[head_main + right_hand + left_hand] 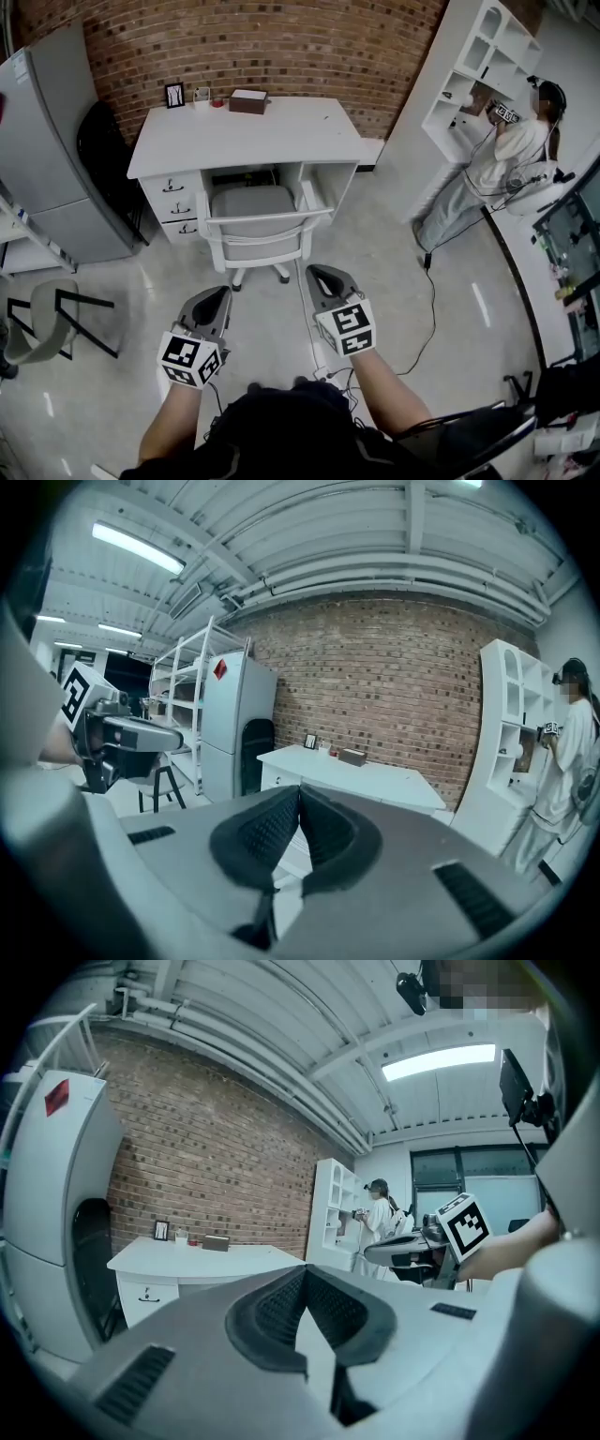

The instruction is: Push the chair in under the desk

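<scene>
A white chair (pixel 255 225) with a grey seat stands tucked into the knee gap of the white desk (pixel 246 131), its wheeled base (pixel 258 274) showing on the floor in front. My left gripper (pixel 219 294) hangs shut a short way in front of the chair, at the left, with nothing in it. My right gripper (pixel 321 274) is shut too, empty, to the right of the chair base. Both are clear of the chair. The left gripper view shows the desk (pixel 202 1258) beyond shut jaws. The right gripper view shows the desk (pixel 352 778) likewise.
A grey fridge (pixel 52 150) stands left of the desk, a stool (pixel 47 319) at the near left. A person (pixel 502 164) stands at white shelves (pixel 473 66) on the right. A cable (pixel 427 309) runs over the floor. A brown box (pixel 247 100) and a small frame (pixel 174 95) sit on the desk.
</scene>
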Demonstrator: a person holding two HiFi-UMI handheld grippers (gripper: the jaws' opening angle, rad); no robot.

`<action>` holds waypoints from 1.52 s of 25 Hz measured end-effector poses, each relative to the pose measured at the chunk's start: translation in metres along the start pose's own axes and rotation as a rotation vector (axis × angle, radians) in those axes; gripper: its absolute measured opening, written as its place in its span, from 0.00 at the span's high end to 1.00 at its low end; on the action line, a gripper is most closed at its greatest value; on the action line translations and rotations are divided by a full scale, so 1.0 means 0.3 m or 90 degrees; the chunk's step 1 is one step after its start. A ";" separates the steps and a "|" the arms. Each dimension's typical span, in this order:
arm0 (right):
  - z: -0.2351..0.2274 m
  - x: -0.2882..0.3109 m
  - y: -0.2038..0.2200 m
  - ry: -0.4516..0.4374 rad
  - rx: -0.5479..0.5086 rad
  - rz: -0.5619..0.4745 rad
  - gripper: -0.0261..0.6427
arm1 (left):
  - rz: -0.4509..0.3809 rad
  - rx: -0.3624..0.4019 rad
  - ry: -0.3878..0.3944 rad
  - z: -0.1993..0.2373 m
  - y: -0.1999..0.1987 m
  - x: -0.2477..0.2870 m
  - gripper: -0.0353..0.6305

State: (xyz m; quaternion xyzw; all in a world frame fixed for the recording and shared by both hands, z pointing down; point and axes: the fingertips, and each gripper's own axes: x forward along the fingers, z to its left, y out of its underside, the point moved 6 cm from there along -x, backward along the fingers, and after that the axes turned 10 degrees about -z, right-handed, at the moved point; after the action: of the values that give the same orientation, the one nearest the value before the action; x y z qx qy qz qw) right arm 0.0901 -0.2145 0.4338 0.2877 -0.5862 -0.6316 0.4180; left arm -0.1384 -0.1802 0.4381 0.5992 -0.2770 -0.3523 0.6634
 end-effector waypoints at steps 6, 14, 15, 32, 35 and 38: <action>-0.067 -0.059 -0.027 -0.010 0.019 -0.012 0.95 | -0.005 0.001 -0.028 -0.069 -0.027 0.032 0.94; -0.153 -0.141 -0.080 -0.001 0.041 -0.051 0.95 | -0.014 0.031 -0.088 -0.146 -0.088 0.043 0.94; -0.157 -0.145 -0.087 0.001 0.044 -0.057 0.95 | -0.015 0.034 -0.092 -0.153 -0.094 0.040 0.94; -0.167 -0.184 -0.123 0.000 0.065 -0.094 0.95 | -0.023 0.040 -0.114 -0.205 -0.108 0.024 0.94; -0.172 -0.184 -0.110 -0.001 0.068 -0.093 0.95 | -0.026 0.040 -0.124 -0.200 -0.103 0.022 0.94; -0.179 -0.178 -0.099 0.001 0.071 -0.087 0.95 | -0.025 0.036 -0.128 -0.196 -0.094 0.029 0.94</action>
State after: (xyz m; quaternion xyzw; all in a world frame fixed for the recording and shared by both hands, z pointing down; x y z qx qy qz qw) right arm 0.1561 -0.1963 0.3900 0.3503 -0.5991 -0.6250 0.3575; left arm -0.0906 -0.1530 0.4021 0.5844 -0.3406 -0.4156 0.6080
